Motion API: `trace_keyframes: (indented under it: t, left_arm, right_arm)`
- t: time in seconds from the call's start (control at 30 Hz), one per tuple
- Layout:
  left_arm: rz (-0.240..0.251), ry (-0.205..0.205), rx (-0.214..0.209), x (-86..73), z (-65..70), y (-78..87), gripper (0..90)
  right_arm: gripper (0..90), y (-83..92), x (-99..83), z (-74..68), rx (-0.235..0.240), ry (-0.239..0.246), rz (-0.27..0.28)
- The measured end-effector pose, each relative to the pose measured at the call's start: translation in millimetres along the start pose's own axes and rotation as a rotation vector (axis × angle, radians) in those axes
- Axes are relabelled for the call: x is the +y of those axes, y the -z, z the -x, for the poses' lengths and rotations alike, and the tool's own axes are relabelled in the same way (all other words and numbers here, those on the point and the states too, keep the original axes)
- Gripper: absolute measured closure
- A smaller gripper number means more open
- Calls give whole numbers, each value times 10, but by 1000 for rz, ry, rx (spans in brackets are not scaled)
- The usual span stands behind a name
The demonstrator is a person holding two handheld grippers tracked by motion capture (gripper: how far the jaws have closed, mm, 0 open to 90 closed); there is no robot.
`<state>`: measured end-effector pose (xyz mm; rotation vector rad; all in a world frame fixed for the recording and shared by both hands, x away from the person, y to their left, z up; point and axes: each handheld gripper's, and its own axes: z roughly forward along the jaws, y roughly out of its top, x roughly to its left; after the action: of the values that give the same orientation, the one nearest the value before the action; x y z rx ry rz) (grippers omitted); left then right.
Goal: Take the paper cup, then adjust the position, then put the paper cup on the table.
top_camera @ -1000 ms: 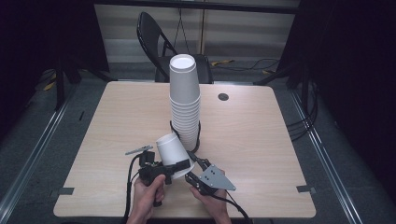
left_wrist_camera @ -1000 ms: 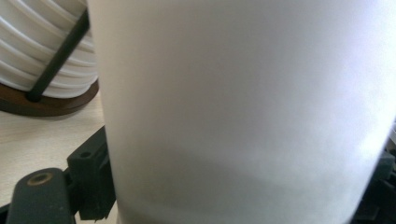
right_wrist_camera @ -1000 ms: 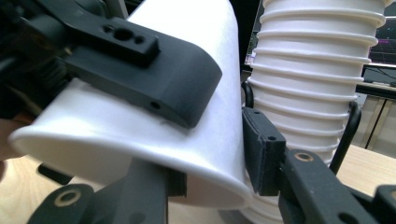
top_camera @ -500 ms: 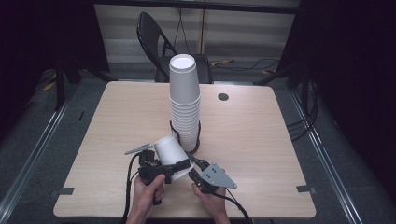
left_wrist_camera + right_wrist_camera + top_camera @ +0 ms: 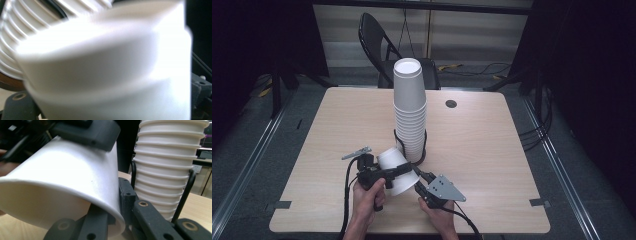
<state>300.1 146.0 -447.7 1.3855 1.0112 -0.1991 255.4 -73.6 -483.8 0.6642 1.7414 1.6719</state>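
A single white paper cup [image 5: 396, 170] lay tilted on its side above the near part of a pale wooden worktop [image 5: 492, 150], held between two hand-held tools. The left tool [image 5: 394, 172] reached across the cup's side; its jaws had just been closing around the cup, but whether they pressed on it could not be told. The right tool [image 5: 421, 179] was clamped on the cup's rim, one jaw inside the mouth and one outside. Just behind the cup, a tall stack of white cups [image 5: 410, 107] stood upright on the worktop. A dark folding chair [image 5: 377, 45] stood beyond the far edge.
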Motion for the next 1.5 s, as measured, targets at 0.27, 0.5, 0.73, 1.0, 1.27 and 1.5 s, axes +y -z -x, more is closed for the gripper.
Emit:
trace_keyframes:
  t: [0.27, 0.5, 0.73, 1.0, 1.27, 1.5]
  left_arm:
    - [65, -26, 67, 129, -87, 138, 155]
    - [75, -92, 119, 156, -96, 164, 155]
    - [77, -226, 112, 101, -83, 208, 154]
    - [112, -306, 135, 43, -87, 264, 155]
    - [77, -393, 106, 1, -116, 292, 154]
    - [36, -531, 178, -82, -102, 249, 155]
  right_arm:
    - [862, 52, -31, -39, 28, -6, -52]
    - [862, 101, -67, 28, 22, -26, -120]
    - [862, 133, -56, 106, 3, -50, -191]
    - [862, 164, -35, 207, 16, -85, -270]
    - [862, 202, 4, 317, 31, -112, -321]
    - [862, 227, -1, 378, 67, -134, -367]
